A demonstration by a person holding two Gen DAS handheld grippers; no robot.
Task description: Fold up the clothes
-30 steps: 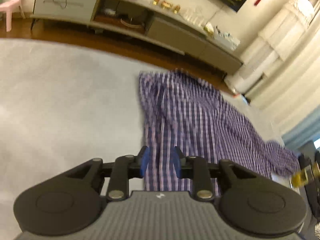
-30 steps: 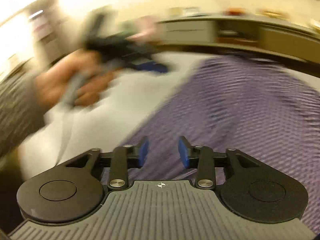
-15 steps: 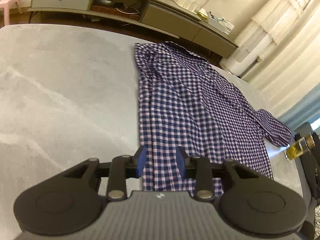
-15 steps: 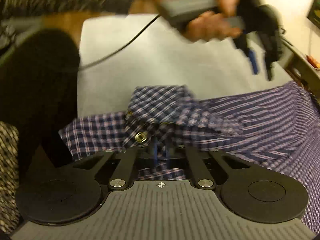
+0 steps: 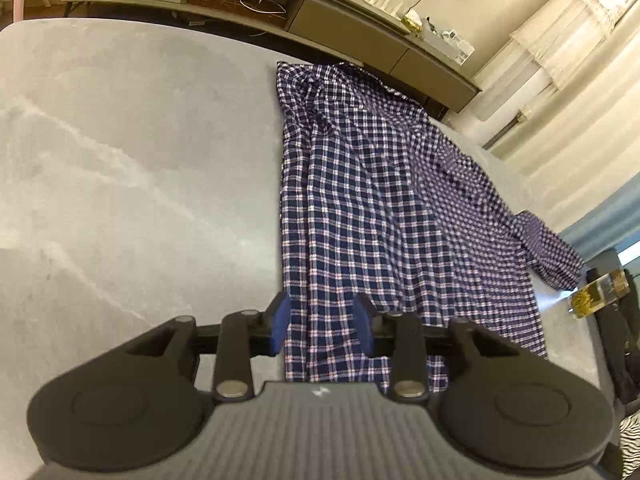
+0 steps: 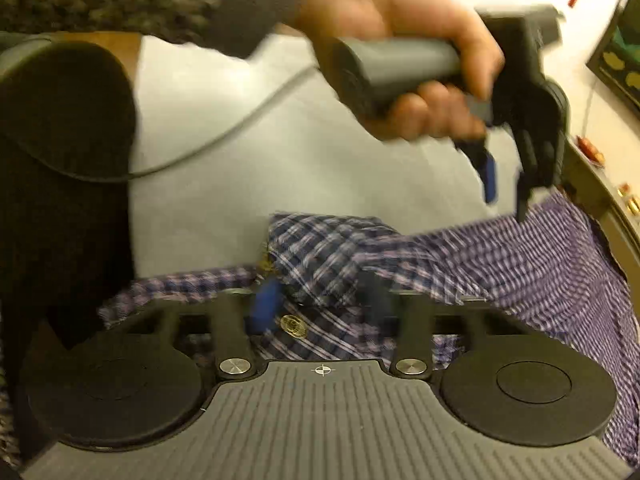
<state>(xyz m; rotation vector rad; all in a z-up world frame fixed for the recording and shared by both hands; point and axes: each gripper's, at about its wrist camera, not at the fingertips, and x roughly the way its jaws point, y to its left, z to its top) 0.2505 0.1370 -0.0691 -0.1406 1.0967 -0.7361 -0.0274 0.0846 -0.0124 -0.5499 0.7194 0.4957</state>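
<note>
Shirt spread flat, both grippers at its near edge

Left wrist: the left gripper [image 5: 322, 326] has eased closer to the checked shirt [image 5: 360, 216] on the grey table [image 5: 120, 160]. Its jaws are spread a little wider than a second ago and pinch nothing. The only container is a glass jar [image 5: 598, 294] with yellowish contents.

Right wrist: the right gripper [image 6: 320, 304] has swung to the buttoned edge. It was pressed together a moment back, and its jaws are now opening with cloth between them, so the fold is probably not yet begun.

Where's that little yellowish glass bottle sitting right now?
In the left wrist view, the bottle stands at the far right, beside the checked shirt's sleeve cuff at the grey surface's edge.
</note>
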